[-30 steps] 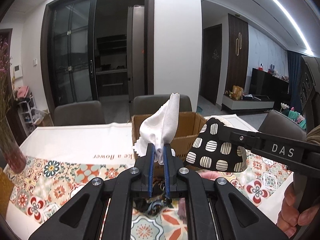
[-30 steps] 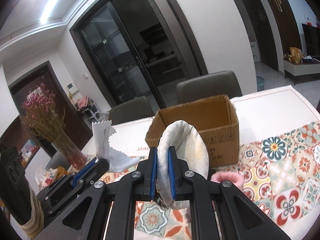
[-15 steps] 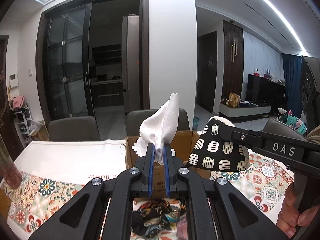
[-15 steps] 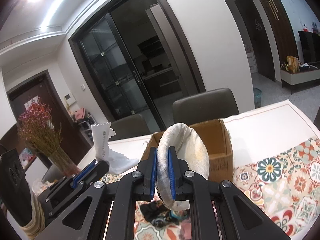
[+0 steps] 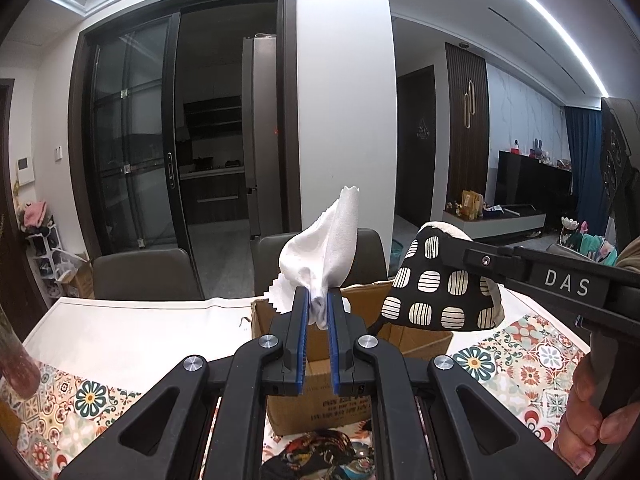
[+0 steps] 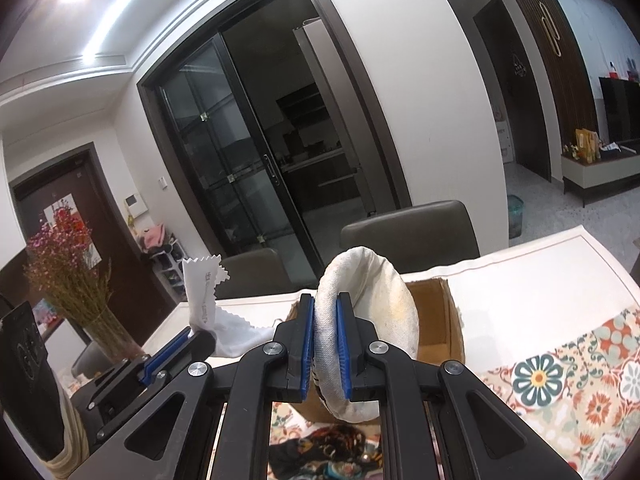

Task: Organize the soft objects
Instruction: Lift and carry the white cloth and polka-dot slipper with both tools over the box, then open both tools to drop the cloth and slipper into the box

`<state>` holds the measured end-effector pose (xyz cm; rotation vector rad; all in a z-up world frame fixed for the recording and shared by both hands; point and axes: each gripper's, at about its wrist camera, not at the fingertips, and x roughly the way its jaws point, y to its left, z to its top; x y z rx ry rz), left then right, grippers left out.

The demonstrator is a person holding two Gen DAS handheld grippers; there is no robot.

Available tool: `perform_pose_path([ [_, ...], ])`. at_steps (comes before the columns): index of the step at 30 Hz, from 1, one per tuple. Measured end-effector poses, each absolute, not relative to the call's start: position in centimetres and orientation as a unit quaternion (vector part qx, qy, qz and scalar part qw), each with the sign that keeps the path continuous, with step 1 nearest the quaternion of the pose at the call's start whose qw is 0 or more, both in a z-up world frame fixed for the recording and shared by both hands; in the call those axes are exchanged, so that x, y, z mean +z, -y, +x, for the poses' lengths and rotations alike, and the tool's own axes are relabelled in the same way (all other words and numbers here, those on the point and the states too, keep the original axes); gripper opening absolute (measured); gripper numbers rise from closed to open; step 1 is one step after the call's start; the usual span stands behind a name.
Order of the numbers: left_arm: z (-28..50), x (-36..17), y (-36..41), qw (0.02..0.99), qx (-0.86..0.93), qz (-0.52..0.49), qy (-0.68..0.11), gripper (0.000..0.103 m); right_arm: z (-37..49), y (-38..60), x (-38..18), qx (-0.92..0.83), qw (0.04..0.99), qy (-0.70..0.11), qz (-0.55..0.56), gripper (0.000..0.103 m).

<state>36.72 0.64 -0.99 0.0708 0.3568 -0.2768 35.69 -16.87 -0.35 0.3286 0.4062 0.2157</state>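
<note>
My left gripper (image 5: 318, 312) is shut on a white cloth (image 5: 324, 256) that stands up from its jaws, held above the near side of an open cardboard box (image 5: 416, 340). My right gripper (image 6: 325, 312) is shut on a round pad, cream inside (image 6: 376, 312) and black with cream striped squares outside (image 5: 440, 292). It hangs just right of the left gripper over the box (image 6: 440, 320). The white cloth (image 6: 208, 304) also shows in the right wrist view at the left.
The table carries a white and floral-tile cloth (image 5: 548, 356). A dark patterned fabric (image 5: 320, 456) lies in front of the box. A vase of dried pink flowers (image 6: 76, 280) stands at the left. Grey chairs (image 5: 148, 276) line the far side.
Both grippers have risen and tilted up with their loads; the box and table sit lower in both views. Both grips are unchanged.
</note>
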Motion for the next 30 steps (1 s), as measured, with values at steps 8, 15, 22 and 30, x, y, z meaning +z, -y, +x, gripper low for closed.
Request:
perform_pose_path([
  [8, 39.2, -1.6, -0.4, 0.973, -0.139, 0.037, -0.181, 0.011, 37.7, 16.6, -0.8, 0.106, 0.961, -0.204, 0.153, 0.012],
  [15, 41.5, -3.0, -0.1, 0.969, -0.139, 0.038, -0.200, 0.011, 39.9, 16.6, -2.1, 0.104, 0.959, -0.219, 0.146, 0.012],
  [22, 44.1, -4.6, 0.7, 0.962, -0.137, 0.049, -0.230, 0.011, 42.2, 16.8, -3.7, 0.098, 0.955, -0.243, 0.139, 0.012],
  [30, 46.4, -6.5, 1.5, 0.953, -0.137, 0.057, -0.265, 0.011, 44.5, 17.3, -6.1, 0.088, 0.946, -0.280, 0.139, 0.012],
])
